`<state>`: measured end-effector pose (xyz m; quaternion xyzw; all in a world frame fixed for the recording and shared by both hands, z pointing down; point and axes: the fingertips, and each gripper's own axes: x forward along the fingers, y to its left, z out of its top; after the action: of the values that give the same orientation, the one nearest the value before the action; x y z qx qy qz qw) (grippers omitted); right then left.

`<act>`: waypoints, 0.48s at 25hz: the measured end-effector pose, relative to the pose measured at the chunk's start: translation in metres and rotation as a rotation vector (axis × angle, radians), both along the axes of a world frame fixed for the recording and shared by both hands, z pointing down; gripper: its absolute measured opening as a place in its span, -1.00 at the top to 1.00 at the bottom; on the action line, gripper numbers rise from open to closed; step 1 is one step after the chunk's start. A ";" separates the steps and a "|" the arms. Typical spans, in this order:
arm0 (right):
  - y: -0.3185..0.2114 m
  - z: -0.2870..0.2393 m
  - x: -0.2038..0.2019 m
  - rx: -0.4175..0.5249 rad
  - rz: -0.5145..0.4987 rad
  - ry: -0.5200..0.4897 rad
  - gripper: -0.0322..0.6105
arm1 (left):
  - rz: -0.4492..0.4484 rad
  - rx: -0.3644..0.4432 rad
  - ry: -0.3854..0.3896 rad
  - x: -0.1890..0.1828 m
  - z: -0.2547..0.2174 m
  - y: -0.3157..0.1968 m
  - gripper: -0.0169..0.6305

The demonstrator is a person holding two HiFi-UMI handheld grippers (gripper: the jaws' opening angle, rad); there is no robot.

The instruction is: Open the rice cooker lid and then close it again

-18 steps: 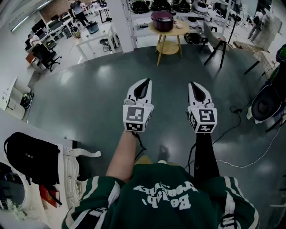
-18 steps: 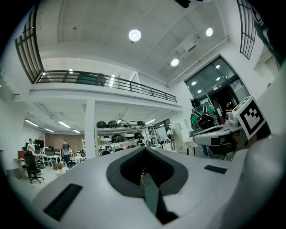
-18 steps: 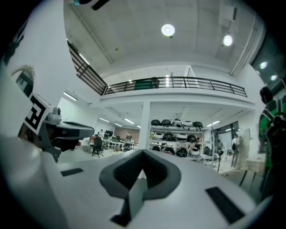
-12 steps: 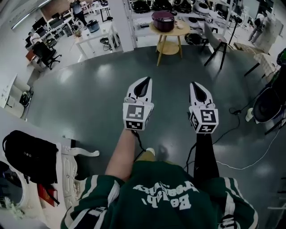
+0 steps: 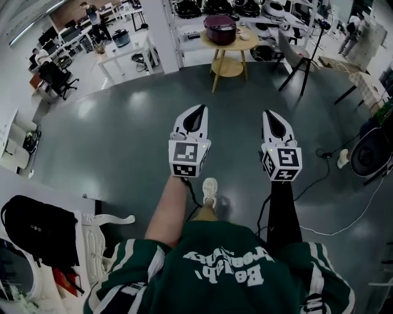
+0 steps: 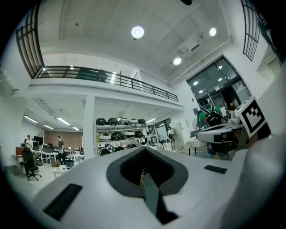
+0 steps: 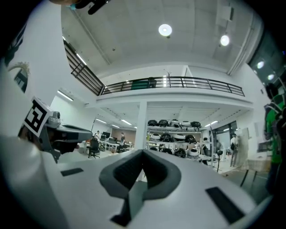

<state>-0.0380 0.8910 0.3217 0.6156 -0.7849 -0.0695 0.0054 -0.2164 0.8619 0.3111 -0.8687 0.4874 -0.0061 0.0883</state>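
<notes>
A dark maroon rice cooker (image 5: 220, 29) with its lid down stands on a small round wooden table (image 5: 247, 42) far ahead across the grey floor. My left gripper (image 5: 198, 111) and right gripper (image 5: 271, 115) are held side by side in the air well short of it, both shut with nothing between the jaws. In the left gripper view the left gripper (image 6: 144, 173) points toward the room's shelves; the right gripper (image 7: 142, 169) does the same in its own view. The jaws hide the cooker in both gripper views.
Shelves of several other cookers (image 5: 215, 7) stand behind the round table. A white table (image 5: 126, 49) is at the back left, and a dark stand (image 5: 296, 56) is right of the round table. Cables (image 5: 344, 214) trail on the floor at right. A black bag (image 5: 37, 225) lies at my left.
The person has stepped forward: a shoe now shows between the arms, and the round table and cooker have shifted slightly. Both grippers keep the same shut pose.
</notes>
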 end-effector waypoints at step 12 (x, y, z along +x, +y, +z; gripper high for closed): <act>-0.188 -0.005 0.012 -0.027 -0.013 0.001 0.89 | -0.002 -0.041 0.003 0.014 -0.006 -0.187 0.95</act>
<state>-0.0260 0.7034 0.3164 0.6104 -0.7898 -0.0592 0.0137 -0.2022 0.6748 0.3046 -0.8699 0.4880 -0.0149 0.0699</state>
